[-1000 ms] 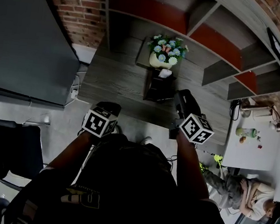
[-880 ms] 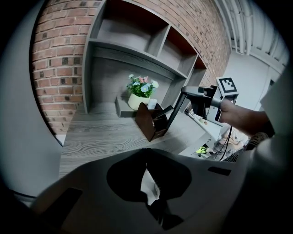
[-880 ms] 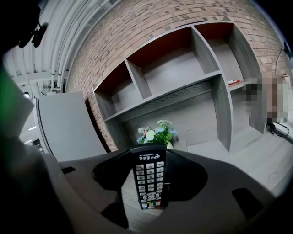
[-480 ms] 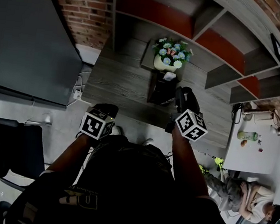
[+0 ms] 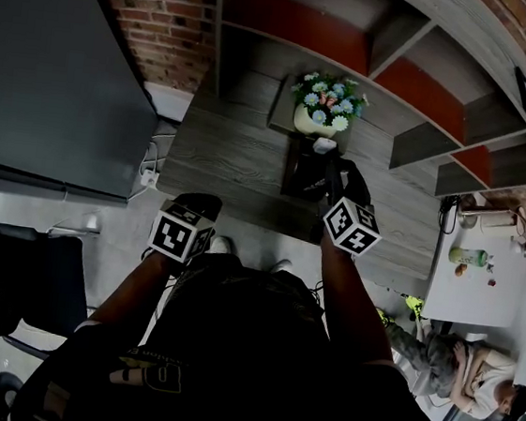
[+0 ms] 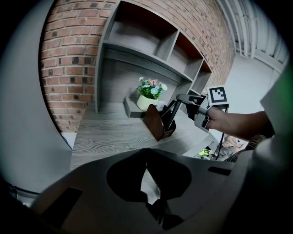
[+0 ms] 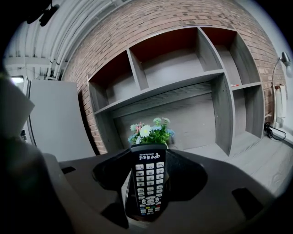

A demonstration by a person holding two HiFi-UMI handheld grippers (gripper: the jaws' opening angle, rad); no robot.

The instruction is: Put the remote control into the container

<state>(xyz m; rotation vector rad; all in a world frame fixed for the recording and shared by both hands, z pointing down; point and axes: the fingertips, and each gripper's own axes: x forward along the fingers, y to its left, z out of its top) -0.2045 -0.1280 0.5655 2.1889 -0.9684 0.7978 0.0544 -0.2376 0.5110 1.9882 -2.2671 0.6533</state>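
claws: left claw (image 6: 146,157) idle, right claw (image 5: 332,180) brings remote control (image 7: 149,183) up to container (image 5: 293,175)

left claw has its jaws together on nothing. it hangs just off the front edge of the desk (image 5: 221,162), toward the left corner, same spot as a second ago. container stands toward the desk's back edge, about mid-width, just in front of the flower pot (image 5: 323,117). right claw is clamped on the remote control, buttons facing its camera, remote lying along the jaws. over the last second it went from the front edge, right of the container, forward and left, and is now over the container's right side. in the left gripper view the remote slants down at the container mouth; whether its lower end is at the rim or just inside, cannot tell. judgement: the carry is about done and insertion is starting. what's left is to lower the remote in and release.
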